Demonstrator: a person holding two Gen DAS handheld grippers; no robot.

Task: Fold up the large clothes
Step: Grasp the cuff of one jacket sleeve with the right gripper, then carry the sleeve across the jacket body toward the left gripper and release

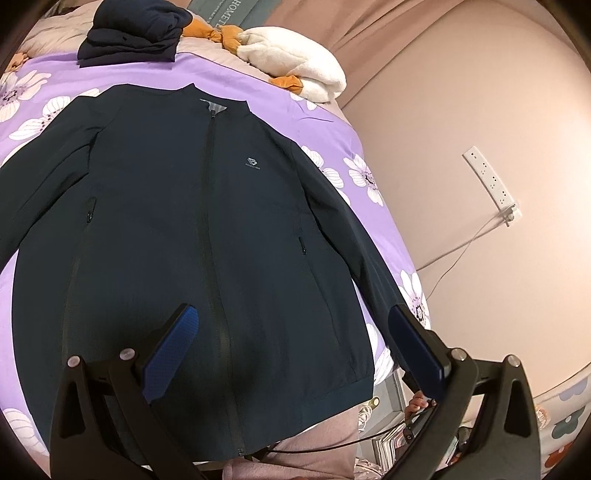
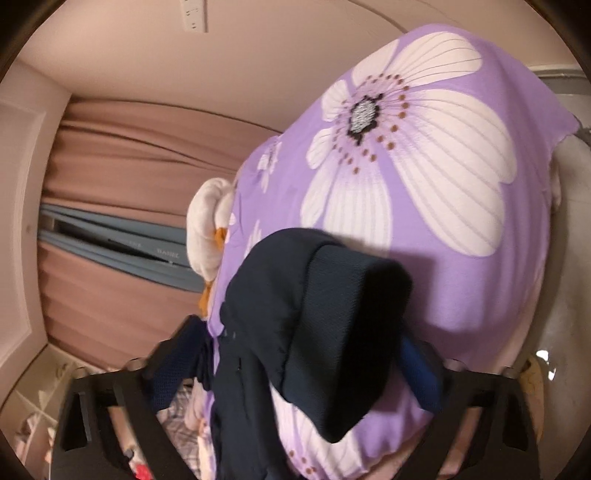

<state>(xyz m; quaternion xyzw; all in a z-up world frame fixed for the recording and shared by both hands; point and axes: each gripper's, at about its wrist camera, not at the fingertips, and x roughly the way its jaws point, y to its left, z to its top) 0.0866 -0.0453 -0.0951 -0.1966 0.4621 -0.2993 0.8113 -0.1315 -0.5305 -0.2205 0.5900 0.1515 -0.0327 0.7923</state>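
Observation:
A dark navy zip jacket (image 1: 177, 229) lies flat, front up, on a purple flowered bedsheet (image 1: 236, 85), collar far, hem near. My left gripper (image 1: 291, 347) is open above the hem, its blue pads wide apart and holding nothing. In the right wrist view the jacket's sleeve cuff (image 2: 332, 332) lies between the fingers of my right gripper (image 2: 295, 354) at the bed's edge. The fingers stand wide apart; the cloth hides whether they grip it.
A folded dark garment (image 1: 129, 33) and a white plush toy with orange parts (image 1: 295, 62) lie at the bed's far end. A pink wall with a power strip (image 1: 491, 184) and cable is to the right. Curtains (image 2: 122, 166) hang behind.

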